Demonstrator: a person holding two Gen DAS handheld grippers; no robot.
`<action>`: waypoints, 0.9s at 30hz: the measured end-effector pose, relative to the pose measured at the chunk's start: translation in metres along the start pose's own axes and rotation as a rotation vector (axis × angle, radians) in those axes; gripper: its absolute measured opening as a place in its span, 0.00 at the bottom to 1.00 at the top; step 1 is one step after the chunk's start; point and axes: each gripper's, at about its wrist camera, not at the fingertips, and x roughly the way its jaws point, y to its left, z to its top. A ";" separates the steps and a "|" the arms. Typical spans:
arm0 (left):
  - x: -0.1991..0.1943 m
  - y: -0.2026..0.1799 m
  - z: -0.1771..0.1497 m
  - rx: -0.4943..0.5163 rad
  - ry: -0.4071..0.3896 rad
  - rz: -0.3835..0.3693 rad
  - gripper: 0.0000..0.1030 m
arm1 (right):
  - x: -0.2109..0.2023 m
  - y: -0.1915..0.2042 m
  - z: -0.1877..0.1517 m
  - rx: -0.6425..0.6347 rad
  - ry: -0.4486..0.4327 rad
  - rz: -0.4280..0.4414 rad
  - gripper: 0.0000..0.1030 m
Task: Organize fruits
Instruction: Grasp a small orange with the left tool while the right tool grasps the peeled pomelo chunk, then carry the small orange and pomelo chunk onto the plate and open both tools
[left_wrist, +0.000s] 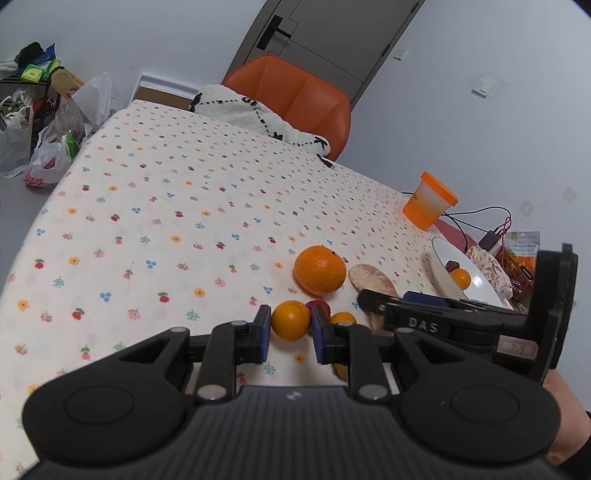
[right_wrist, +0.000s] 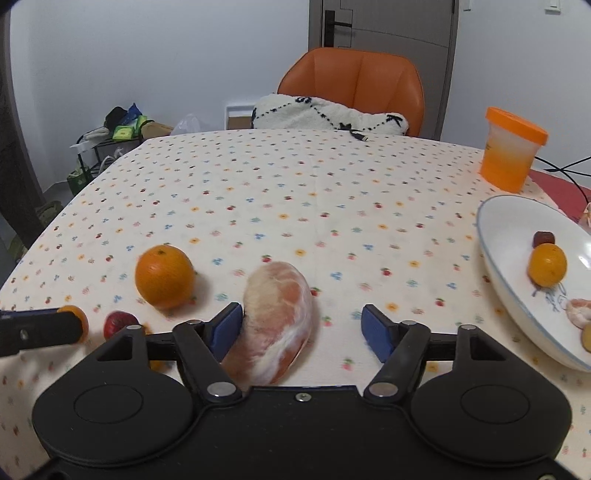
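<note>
Between the blue pads of the left gripper (left_wrist: 289, 326) sits a small orange fruit (left_wrist: 291, 319), on the flowered tablecloth (left_wrist: 166, 206); the pads stand at either flank, seemingly touching, though I cannot tell if they are clamped on it. Just behind it: a red fruit (left_wrist: 318, 306) and another small orange one (left_wrist: 343, 318). Farther off, a large orange (left_wrist: 320, 270).

Right gripper (right_wrist: 302, 326): jaws spread wide. A peeled pomelo segment (right_wrist: 275, 321) lies on the cloth between them, against the left pad, well apart from the right pad.

White bowl (right_wrist: 506, 225) to the right holds a small orange fruit, a dark red piece and more at its near edge. Orange-lidded cup (right_wrist: 511, 149) beyond.
</note>
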 end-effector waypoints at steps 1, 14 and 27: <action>0.001 -0.001 0.000 0.001 0.001 -0.003 0.21 | -0.001 -0.001 -0.001 -0.013 -0.006 0.003 0.56; 0.006 -0.036 0.014 0.086 -0.010 -0.011 0.21 | -0.022 -0.031 -0.003 0.050 -0.060 0.068 0.35; 0.021 -0.095 0.017 0.179 -0.002 -0.054 0.21 | -0.061 -0.081 -0.010 0.133 -0.149 0.027 0.35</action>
